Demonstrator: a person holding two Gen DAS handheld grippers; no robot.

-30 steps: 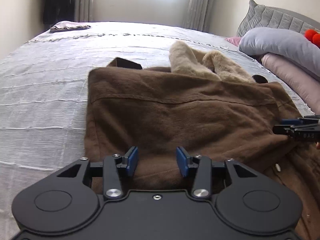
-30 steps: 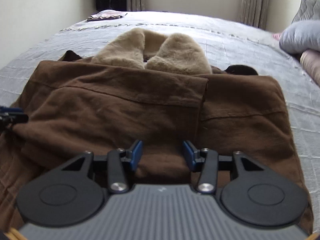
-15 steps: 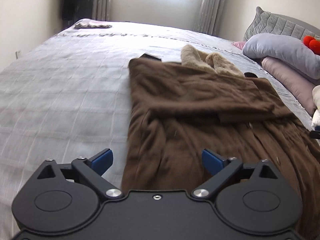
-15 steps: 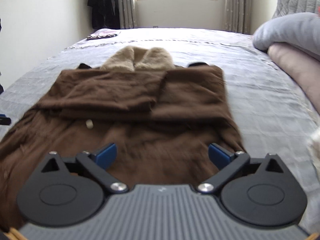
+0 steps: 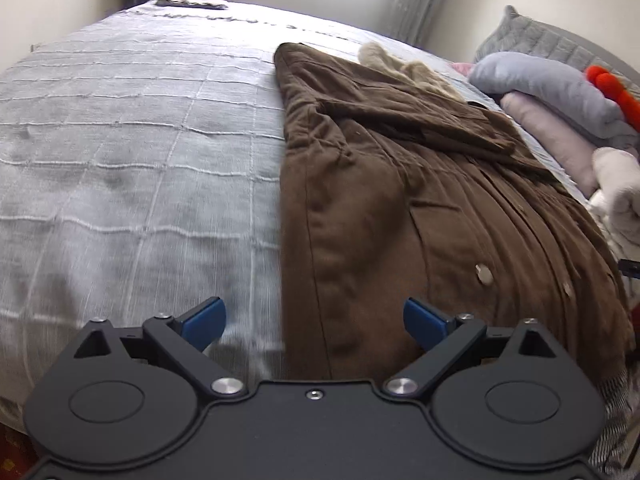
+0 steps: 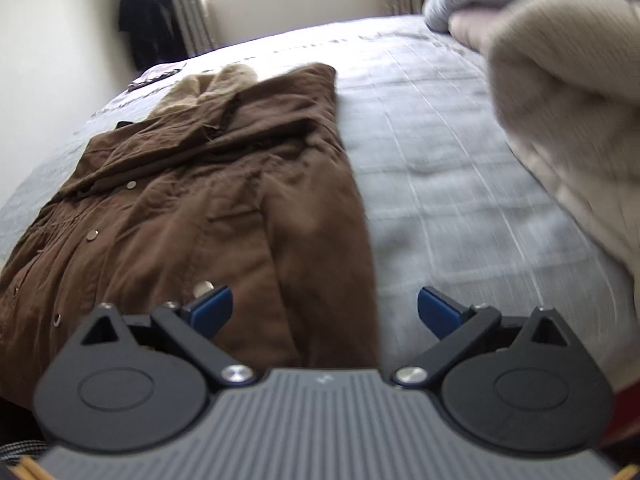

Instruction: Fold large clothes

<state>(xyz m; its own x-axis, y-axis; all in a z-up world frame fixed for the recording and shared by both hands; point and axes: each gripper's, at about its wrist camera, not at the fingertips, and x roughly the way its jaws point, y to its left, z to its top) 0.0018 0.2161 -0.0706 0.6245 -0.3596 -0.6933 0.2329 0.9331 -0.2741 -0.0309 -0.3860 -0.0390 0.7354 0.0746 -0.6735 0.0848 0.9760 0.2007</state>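
A large brown coat (image 5: 400,184) with a tan fur hood (image 5: 404,66) lies lengthwise on the grey bedspread (image 5: 132,152), its sleeves folded over the chest. My left gripper (image 5: 314,320) hovers open over the coat's near left hem corner, blue pads wide apart and nothing between them. In the right wrist view the same coat (image 6: 208,200) fills the left half, and my right gripper (image 6: 324,310) is open above its near right hem edge, holding nothing. The fur hood (image 6: 216,84) shows at the coat's far end.
Pillows (image 5: 560,92) and a red plush toy (image 5: 612,88) sit at the right in the left wrist view. A cream knitted garment (image 6: 568,112) lies close on the right in the right wrist view. A folded cloth (image 5: 188,0) lies at the bed's far corner; dark clothing (image 6: 148,20) hangs by the curtain.
Both grippers opened wide and let go of the folded sleeves. Both then drew back from the coat's chest to its hem, the left toward the left edge, the right toward the right edge.
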